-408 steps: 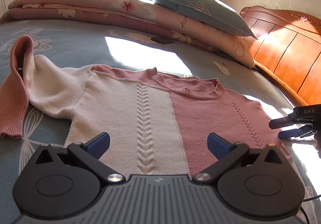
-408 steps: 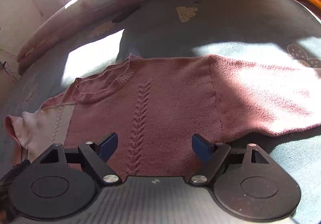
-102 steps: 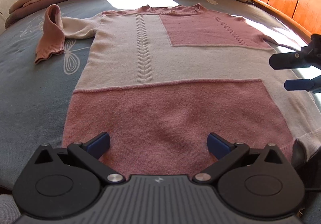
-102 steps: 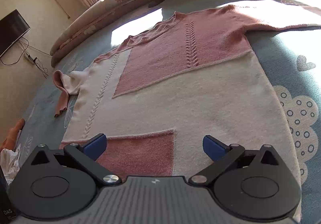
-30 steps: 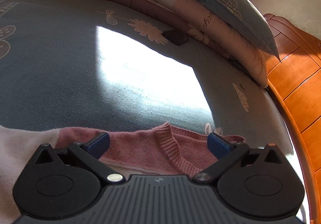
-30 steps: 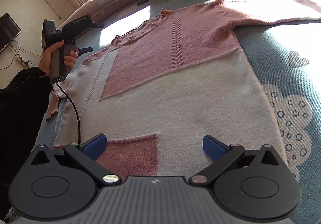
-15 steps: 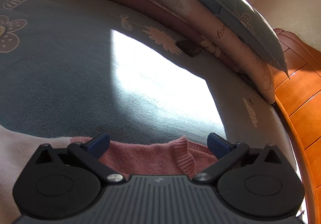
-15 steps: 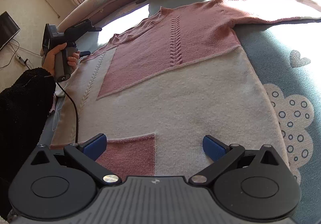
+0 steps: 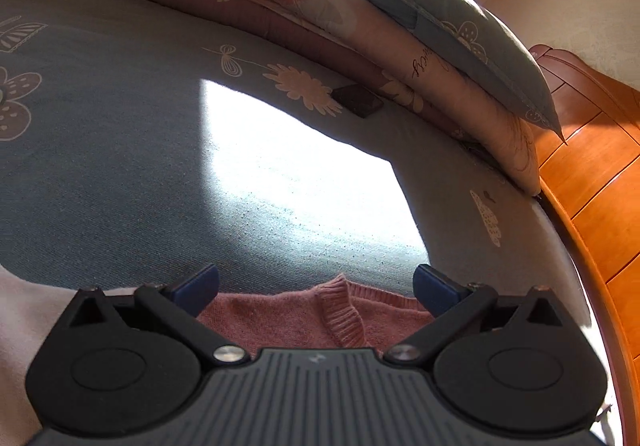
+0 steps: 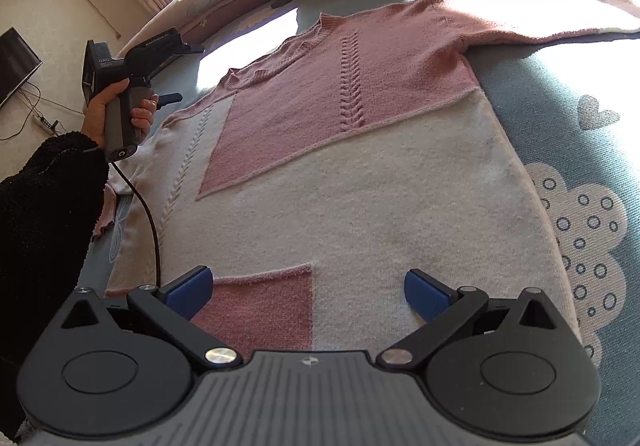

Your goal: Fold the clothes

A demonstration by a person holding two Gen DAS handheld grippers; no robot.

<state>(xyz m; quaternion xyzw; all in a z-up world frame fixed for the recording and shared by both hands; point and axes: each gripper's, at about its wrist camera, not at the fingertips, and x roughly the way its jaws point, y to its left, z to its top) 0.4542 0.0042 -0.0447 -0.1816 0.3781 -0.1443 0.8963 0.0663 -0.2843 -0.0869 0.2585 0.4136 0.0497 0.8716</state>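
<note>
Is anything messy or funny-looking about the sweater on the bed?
Mostly it's tidy: the sweater lies flat on the bed. One sleeve on the left side looks bunched up beside the body, while the other sleeve stretches straight out. No holes or stains show.

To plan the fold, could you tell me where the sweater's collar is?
In the left wrist view, the collar lies between the open left gripper fingers.
</note>
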